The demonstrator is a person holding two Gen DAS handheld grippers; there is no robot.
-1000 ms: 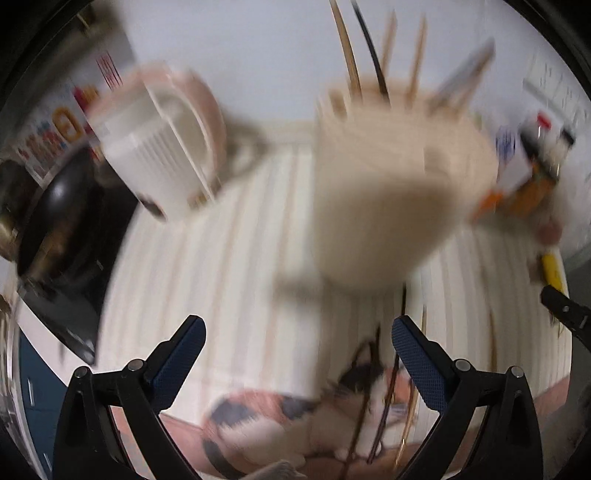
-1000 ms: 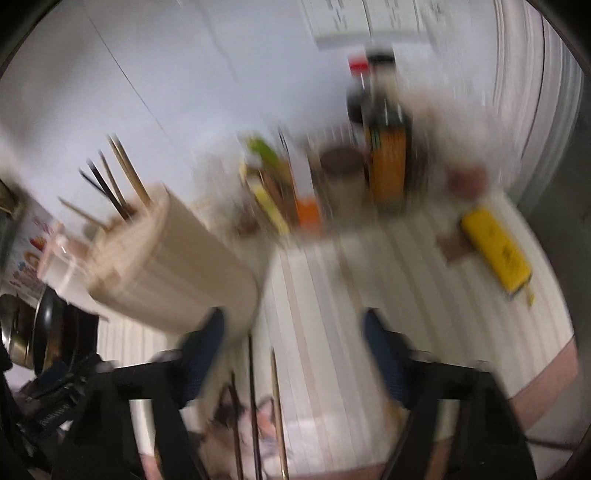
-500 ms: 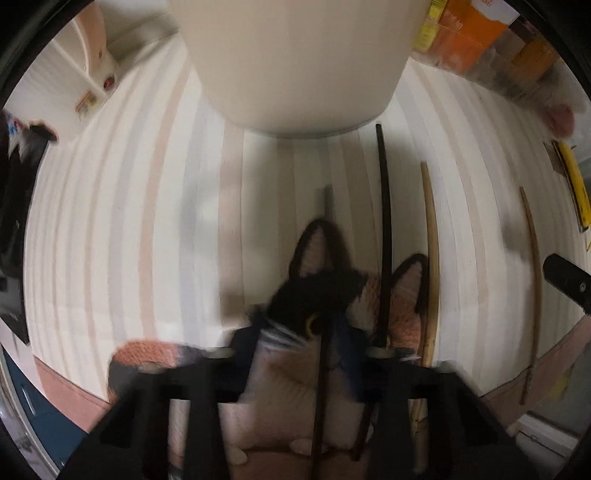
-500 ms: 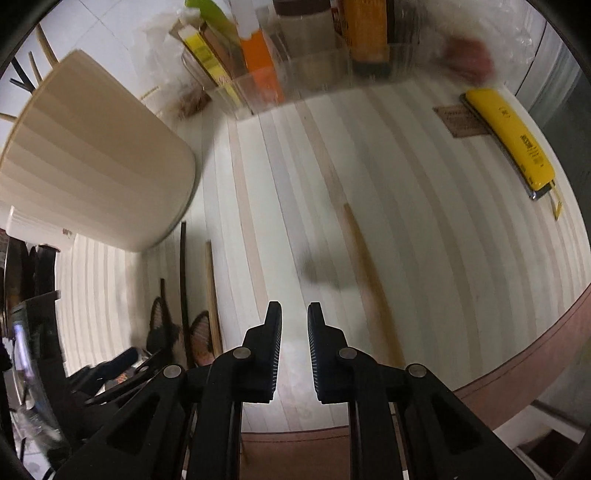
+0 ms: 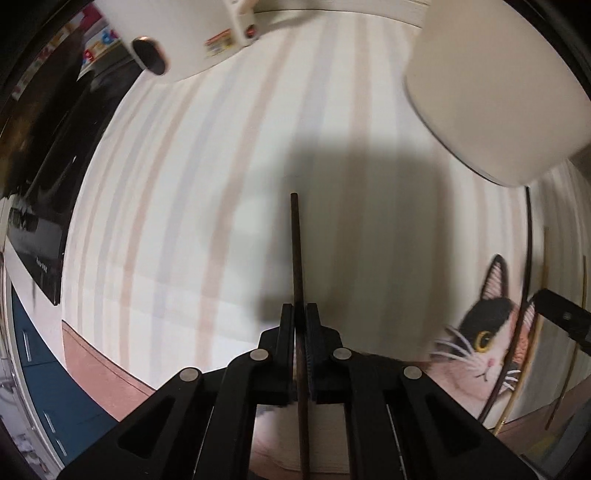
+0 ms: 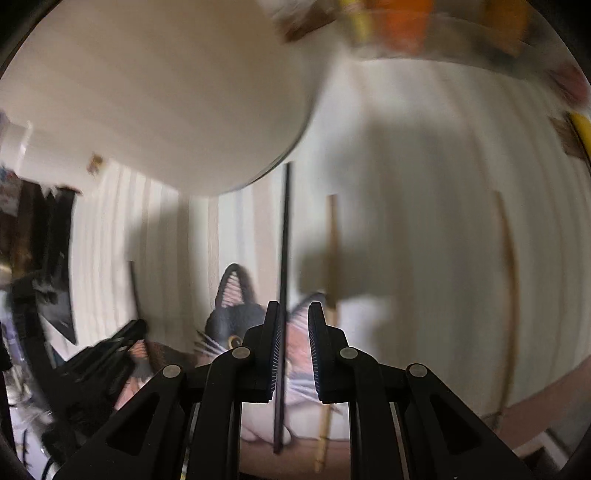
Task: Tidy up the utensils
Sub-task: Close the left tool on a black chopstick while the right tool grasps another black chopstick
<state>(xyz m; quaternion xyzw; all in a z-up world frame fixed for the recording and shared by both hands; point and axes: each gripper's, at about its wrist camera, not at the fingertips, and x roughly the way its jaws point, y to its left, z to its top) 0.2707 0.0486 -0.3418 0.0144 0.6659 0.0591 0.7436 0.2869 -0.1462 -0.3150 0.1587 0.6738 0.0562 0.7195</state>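
My left gripper (image 5: 300,314) is shut on a dark brown chopstick (image 5: 296,251) that points forward over the striped mat (image 5: 184,184). The cream utensil holder (image 5: 491,92) stands at the upper right of the left wrist view. My right gripper (image 6: 293,314) is slightly open, low over a black chopstick (image 6: 284,229) that lies between its fingers on the mat. A wooden chopstick (image 6: 332,243) lies just right of it, another (image 6: 511,273) farther right. The holder (image 6: 159,92) fills the upper left of the right wrist view.
A cat-face cloth (image 5: 484,343) lies at the mat's near edge under the chopsticks. A white kettle (image 5: 192,40) and a black stove (image 5: 40,206) are at the left. Bottles and packets (image 6: 424,26) stand at the back right, a yellow object (image 6: 581,129) at the right.
My left gripper closed on the dark brown chopstick and swung left with it. My right gripper opened slightly and moved left from the wooden chopstick, over the black one near the holder.
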